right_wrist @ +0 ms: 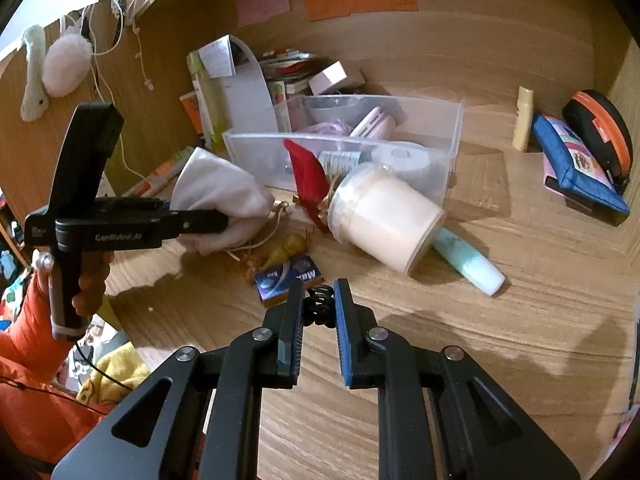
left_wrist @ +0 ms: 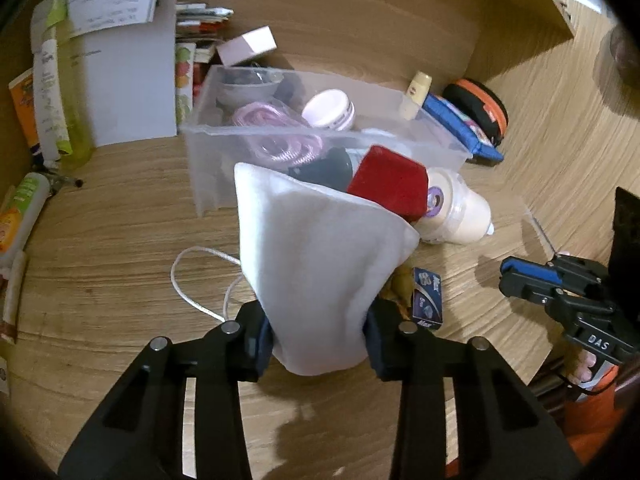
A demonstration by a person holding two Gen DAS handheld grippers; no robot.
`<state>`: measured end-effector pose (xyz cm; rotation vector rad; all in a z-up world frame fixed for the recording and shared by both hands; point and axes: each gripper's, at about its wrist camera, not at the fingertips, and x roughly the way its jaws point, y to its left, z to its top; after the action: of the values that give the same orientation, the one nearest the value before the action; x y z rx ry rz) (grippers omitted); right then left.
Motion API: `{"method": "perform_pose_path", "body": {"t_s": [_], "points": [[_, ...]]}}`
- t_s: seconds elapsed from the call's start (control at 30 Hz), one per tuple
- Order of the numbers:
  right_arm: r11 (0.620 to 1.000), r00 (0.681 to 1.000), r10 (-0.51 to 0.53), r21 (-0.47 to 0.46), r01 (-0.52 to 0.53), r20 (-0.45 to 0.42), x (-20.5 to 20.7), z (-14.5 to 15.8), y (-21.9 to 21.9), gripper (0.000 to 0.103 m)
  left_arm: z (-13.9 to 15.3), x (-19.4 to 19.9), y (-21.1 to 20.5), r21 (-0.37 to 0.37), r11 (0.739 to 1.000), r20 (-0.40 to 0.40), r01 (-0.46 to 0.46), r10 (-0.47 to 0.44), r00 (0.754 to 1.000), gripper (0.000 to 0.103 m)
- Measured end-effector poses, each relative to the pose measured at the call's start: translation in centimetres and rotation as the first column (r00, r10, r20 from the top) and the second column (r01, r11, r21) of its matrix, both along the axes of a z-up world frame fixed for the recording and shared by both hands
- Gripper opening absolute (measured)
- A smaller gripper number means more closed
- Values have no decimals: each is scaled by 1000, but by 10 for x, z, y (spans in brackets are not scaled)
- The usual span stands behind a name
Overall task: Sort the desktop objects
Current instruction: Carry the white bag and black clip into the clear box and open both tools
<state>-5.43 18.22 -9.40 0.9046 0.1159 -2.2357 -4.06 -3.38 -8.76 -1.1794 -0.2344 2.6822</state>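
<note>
- The light wood-grain desk point(right_wrist: 500, 320) carries everything, with a wooden back panel behind it.
- A clear rectangular plastic bin point(left_wrist: 224, 160) stands toward the back of the desk; it holds a pink coiled cord point(left_wrist: 276, 136), a round white jar point(left_wrist: 330, 110) and other small items that are hard to make out through the wall.
- A soft white cloth pouch point(left_wrist: 316, 280) is off the desk, squeezed between the two pads of the left gripper point(left_wrist: 318, 344); the jaws are clenched on its lower end and its drawstring trails down to the desk.
- A large cream cylindrical jar with a clear cap point(right_wrist: 384, 224) lies on its side just in front of the bin, touching a red box-like object point(right_wrist: 308, 184) that leans against it.
- A blue zip pencil case point(right_wrist: 576, 168) and a black-and-orange oval case point(right_wrist: 600, 128) lie at the right, well apart from the bin.
- A pale mint tube point(right_wrist: 468, 260) lies behind the cream jar's base.
- A small blue staple box point(right_wrist: 288, 280) sits near the pouch, beside some gold-coloured trinkets point(right_wrist: 280, 252).
- The right gripper point(right_wrist: 320, 304) is closed on a small black coiled spring point(right_wrist: 319, 306), pinched between its blue-padded fingertips; it appears lifted clear of the desk, though the angle leaves that uncertain.
</note>
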Motion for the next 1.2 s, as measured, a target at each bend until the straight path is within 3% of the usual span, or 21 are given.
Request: {"method": "perform_pose_path", "body": {"t_s": [0.63,1.2], "points": [[995,996,-66,-78,61,-67,-15,34,12,13,57,18,-24,41,998,-182,-53,59,981,37],[990,989,-99,-107,87,-107,-56,58,9,13,74,-14,-29,34,998,-233,-49,55,971,37]]}}
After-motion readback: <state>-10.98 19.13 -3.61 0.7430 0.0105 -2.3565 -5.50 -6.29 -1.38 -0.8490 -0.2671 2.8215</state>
